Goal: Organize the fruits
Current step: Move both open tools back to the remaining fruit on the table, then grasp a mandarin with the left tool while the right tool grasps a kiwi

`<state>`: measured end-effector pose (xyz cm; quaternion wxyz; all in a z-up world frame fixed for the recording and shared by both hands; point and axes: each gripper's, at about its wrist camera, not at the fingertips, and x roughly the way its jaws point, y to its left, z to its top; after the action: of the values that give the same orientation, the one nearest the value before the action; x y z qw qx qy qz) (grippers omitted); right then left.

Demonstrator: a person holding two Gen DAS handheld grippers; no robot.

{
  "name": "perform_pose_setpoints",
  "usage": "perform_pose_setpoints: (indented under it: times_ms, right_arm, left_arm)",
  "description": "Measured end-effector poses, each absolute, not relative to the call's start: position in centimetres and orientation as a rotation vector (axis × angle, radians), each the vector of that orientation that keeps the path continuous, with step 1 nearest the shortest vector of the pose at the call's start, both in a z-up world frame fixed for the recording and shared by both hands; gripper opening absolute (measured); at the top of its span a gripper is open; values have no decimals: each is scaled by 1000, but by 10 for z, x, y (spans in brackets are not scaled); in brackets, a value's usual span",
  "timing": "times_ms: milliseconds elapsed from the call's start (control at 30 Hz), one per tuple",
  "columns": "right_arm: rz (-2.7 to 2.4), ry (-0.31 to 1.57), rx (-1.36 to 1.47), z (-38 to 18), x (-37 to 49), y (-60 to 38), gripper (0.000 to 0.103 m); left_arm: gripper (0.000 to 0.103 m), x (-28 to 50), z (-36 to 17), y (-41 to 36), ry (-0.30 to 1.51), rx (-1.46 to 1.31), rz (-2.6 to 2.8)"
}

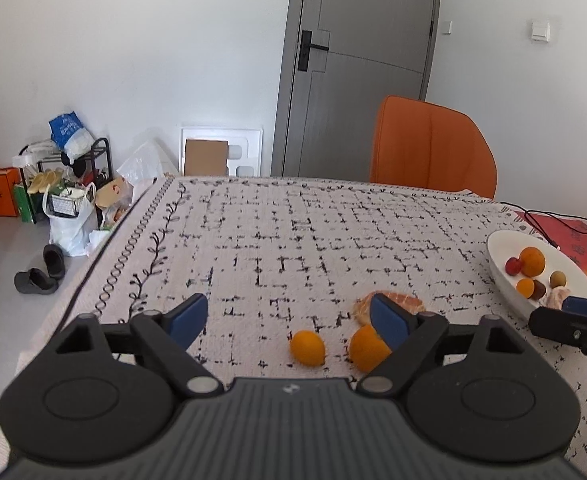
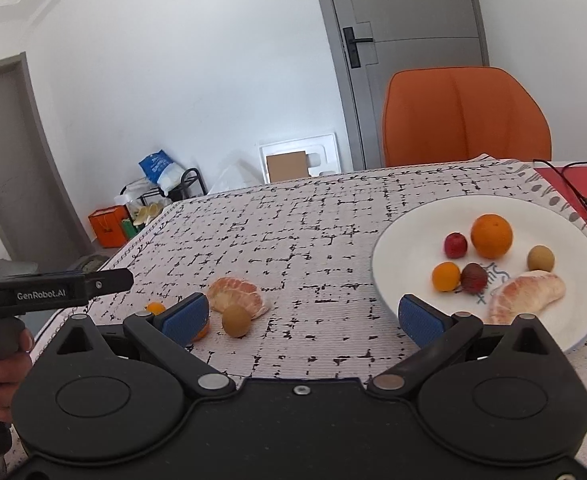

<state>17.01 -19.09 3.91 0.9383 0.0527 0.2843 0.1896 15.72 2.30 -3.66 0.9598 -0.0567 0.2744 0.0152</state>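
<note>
We count six fruits already on the white plate [image 2: 389, 240]. Left of the plate, a peeled pomelo piece [image 2: 235, 298], a brown longan [image 2: 236, 321] and two small oranges [image 1: 308, 348] wait on the worktop [image 2: 293, 220]. Both grippers [image 2: 309, 314] hang with fingers wide, empty.

White-walled room, grey door [image 1: 357, 68].
Orange chair [image 1: 433, 146] is standing beside the door; clutter rack [image 1: 69, 176] is sitting left of it.

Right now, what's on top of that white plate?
The white plate holds a large orange, small orange, red fruit, dark red fruit, tan round fruit and peeled pomelo piece. Writing underneath is partly covered.
</note>
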Motion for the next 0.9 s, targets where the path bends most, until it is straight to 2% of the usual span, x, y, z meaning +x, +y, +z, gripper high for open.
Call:
perform_pose_setpoints:
  times_ms: [133, 200, 367, 667, 733, 800, 900]
  right_arm:
    - [399, 602, 94, 36, 175, -182, 93]
    - [402, 611, 90, 34, 177, -178, 92]
    - [414, 639, 83, 28, 182, -171, 80]
    - [441, 674, 72, 21, 192, -159, 67]
    - [448, 681, 71, 19, 193, -156, 63]
    - [454, 693, 70, 17, 196, -152, 59]
    - [459, 717, 63, 12, 200, -146, 51]
  left_arm:
    - [71, 161, -46, 28, 579, -142, 15]
    - [68, 161, -50, 29, 586, -151, 8]
    - [58, 166, -60, 27, 610, -177, -13]
    - [43, 176, -74, 28, 643, -216, -28]
    - [30, 177, -76, 27, 644, -219, -34]
    - [22, 178, -77, 27, 646, -224, -50]
    - [22, 177, -77, 29, 644, -242, -60]
